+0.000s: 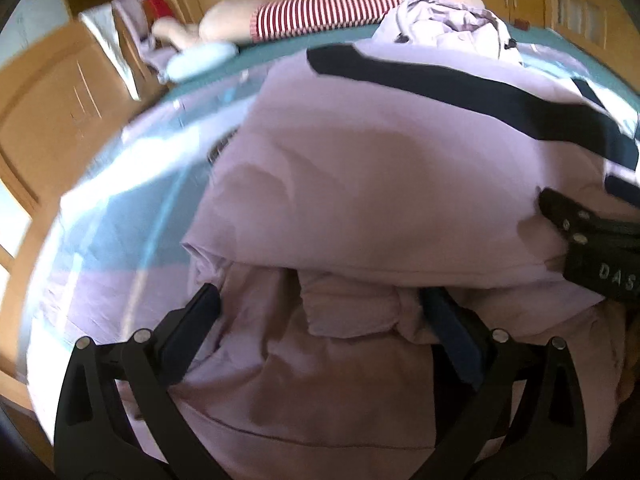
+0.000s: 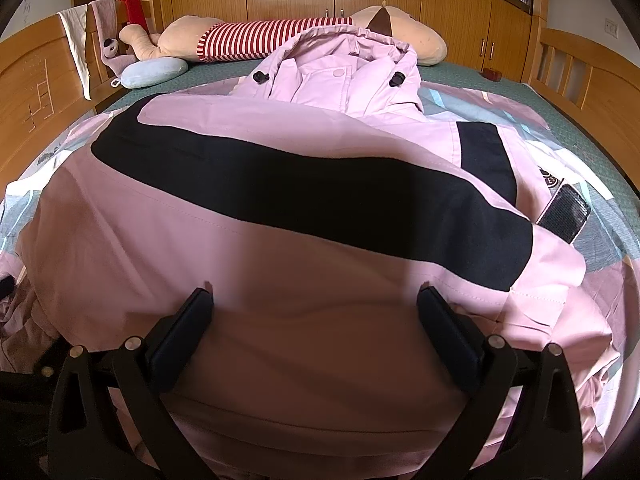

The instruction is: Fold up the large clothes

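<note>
Lilac fabric fills both views: the jacket (image 2: 312, 184), pale purple with a broad black band (image 2: 304, 196), lies spread on the bed (image 2: 472, 74), its hood (image 2: 344, 60) toward twelve o'clock near the striped plush toy (image 2: 276, 38). The body looks partly doubled over already, with one sleeve or panel brought across the front, so I judge the fold begun but unfinished; the hood and the hem at six o'clock remain loose. The right gripper (image 2: 316, 304) hovers low over the near hem, jaws wide apart and holding nothing. The left gripper (image 1: 324, 308) sits at the jacket's bunched left edge, jaws also apart; a tab of cloth lies between them, though blur makes it unclear whether they touch it. What seems left: gathering that crumpled side, folding lengthwise, tucking the hood.
</note>
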Action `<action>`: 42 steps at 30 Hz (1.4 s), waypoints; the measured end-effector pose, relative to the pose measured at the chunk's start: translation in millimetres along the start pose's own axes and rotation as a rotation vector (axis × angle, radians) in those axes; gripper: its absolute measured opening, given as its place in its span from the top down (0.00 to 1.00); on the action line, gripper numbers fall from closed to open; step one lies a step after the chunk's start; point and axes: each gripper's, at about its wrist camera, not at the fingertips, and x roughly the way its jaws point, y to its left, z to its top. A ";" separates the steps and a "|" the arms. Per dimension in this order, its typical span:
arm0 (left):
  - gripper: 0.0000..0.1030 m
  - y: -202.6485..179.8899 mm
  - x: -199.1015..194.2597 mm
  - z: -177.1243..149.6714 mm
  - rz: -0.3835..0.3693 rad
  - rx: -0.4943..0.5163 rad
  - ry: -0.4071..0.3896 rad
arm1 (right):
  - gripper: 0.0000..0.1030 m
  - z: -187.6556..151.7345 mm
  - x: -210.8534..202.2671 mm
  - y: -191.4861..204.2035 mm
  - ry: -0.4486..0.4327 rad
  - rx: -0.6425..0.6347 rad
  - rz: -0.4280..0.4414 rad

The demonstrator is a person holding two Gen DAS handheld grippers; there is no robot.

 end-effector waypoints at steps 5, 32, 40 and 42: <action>0.02 1.1 0.4 -1.8 -0.004 -0.009 -0.005 | 0.01 -0.2 0.5 0.3 0.002 0.000 -0.002; 0.02 0.3 10.1 -6.2 -0.032 -0.011 -0.040 | 0.96 287.3 210.9 -123.4 0.060 0.415 -0.139; 0.02 0.2 0.3 0.1 0.013 -0.017 -0.029 | 0.96 231.0 -61.2 -70.0 -0.361 0.051 0.156; 0.02 1.1 -17.6 5.4 0.066 -0.015 -0.056 | 0.96 185.5 -109.0 -72.5 -0.348 0.036 0.207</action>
